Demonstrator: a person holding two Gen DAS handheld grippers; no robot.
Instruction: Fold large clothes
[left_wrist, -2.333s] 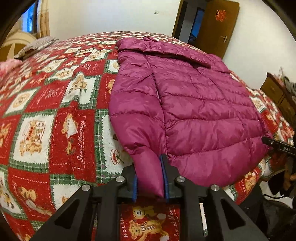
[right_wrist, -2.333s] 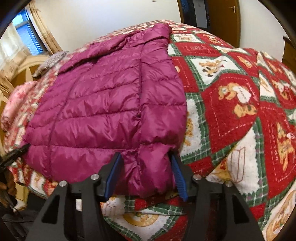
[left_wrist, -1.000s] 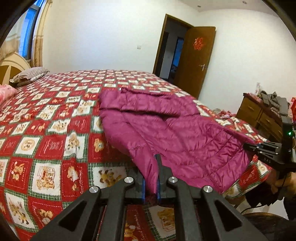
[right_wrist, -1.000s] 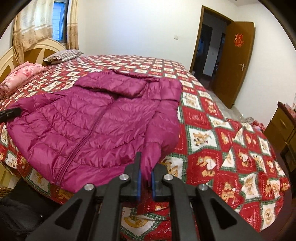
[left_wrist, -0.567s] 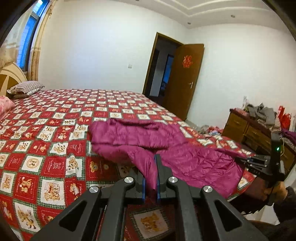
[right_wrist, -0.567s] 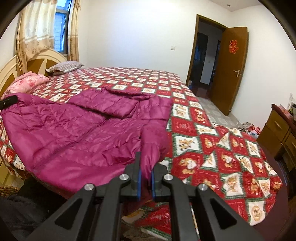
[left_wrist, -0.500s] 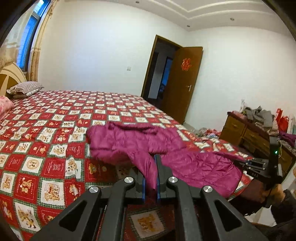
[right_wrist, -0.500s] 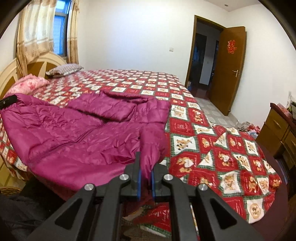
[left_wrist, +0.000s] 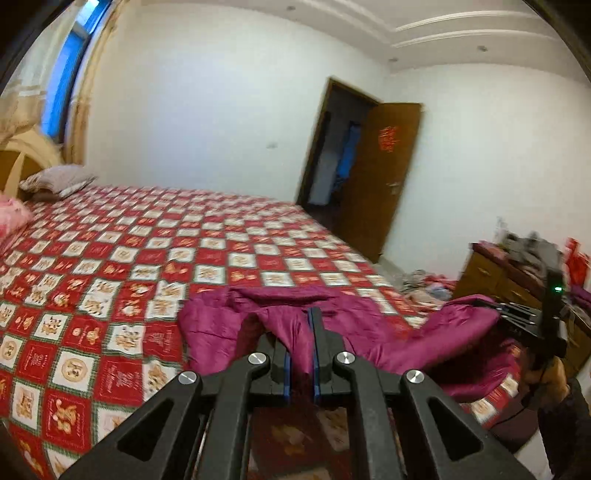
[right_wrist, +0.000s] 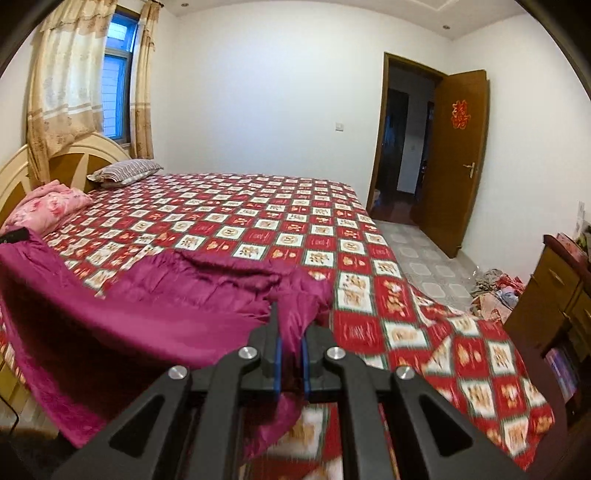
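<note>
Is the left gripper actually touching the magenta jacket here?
Touching. The left wrist view shows the left gripper shut on the magenta jacket: a fold of its fabric is pinched between the blue pads, no gap visible.

The jacket (right_wrist: 177, 306) hangs between the jaws of the right gripper (right_wrist: 290, 354) and spreads leftward, partly lifted off the quilt (right_wrist: 280, 221) covering the bed ahead. A fold of it also sits between the jaws of the left gripper (left_wrist: 300, 354). Far ahead-left of the right jaws, a pillow (right_wrist: 125, 171) lies by the headboard (right_wrist: 70, 158). Ahead-right stands the open door (right_wrist: 458, 158); a dresser (right_wrist: 554, 306) stands at right.
</note>
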